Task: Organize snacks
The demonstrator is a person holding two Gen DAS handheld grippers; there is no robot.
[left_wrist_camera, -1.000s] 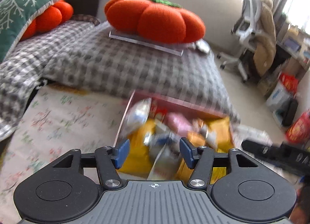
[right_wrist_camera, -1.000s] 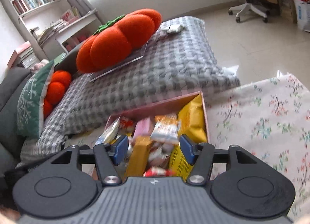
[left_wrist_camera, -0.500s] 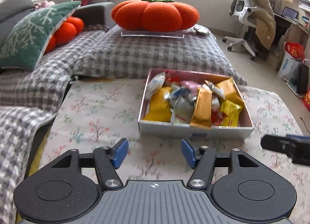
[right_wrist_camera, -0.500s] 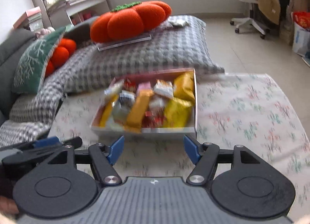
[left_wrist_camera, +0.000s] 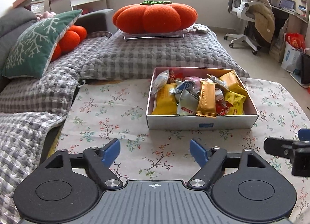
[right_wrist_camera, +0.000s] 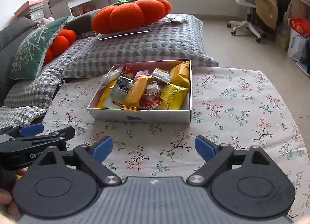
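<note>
1. Left hand-held gripper [left_wrist_camera: 155, 151] and right hand-held gripper [right_wrist_camera: 154, 147]: jaws opening, nothing between, over floral table [left_wrist_camera: 116, 111].
2. Snack box [left_wrist_camera: 201, 123], mid-table, heaped with packets [left_wrist_camera: 206, 99]; risk of snagging neighbouring wrappers.
3. Beyond: checked cushion [left_wrist_camera: 155, 57]; risk of shoving box against it.

We saw a table covered by a floral tablecloth [left_wrist_camera: 108, 111], pale with small sprigs of red and green. One thing lay directly on it: an open white box [left_wrist_camera: 201, 122], shallow and rectangular, set toward the far edge, near the grey checked blanket [left_wrist_camera: 155, 57]. The box was heaped with snack packets [right_wrist_camera: 147, 90], yellow, gold, silver and red.
</note>
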